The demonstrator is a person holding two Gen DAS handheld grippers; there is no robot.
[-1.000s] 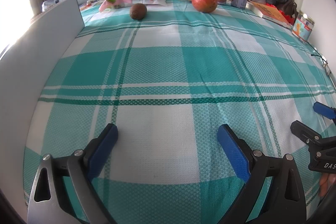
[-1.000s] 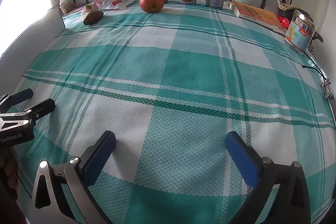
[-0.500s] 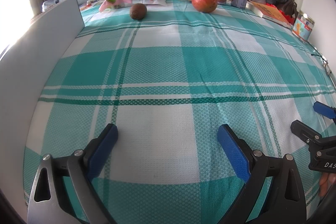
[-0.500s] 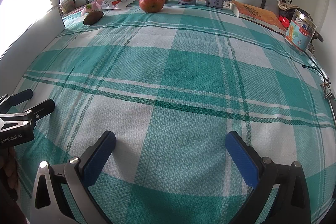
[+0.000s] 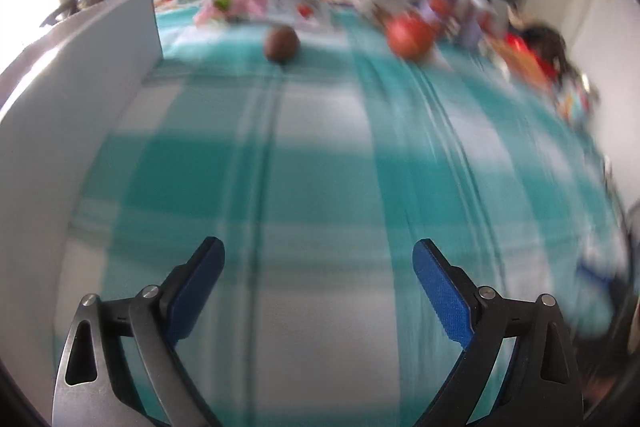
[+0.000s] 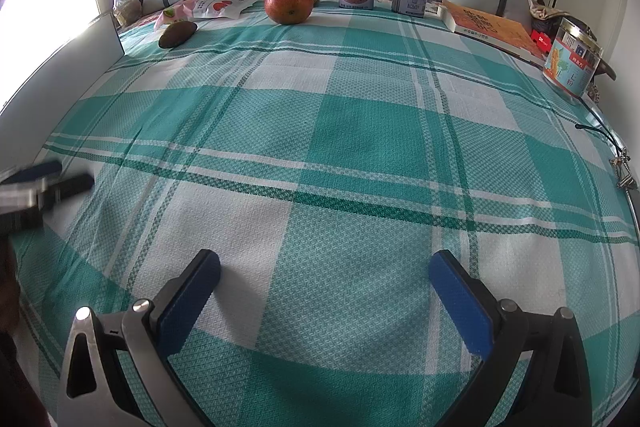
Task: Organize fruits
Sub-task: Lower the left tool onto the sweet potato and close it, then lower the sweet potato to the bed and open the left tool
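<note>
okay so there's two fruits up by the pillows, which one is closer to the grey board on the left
The small dark brown fruit: it lies nearest the grey board, by the pink snack bag. The bigger red-orange fruit sits further right, before the clear jar.

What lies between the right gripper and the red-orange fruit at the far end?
Only bare plaid cloth between the right gripper and the red-orange fruit; the right wrist view shows it clearly.
</note>
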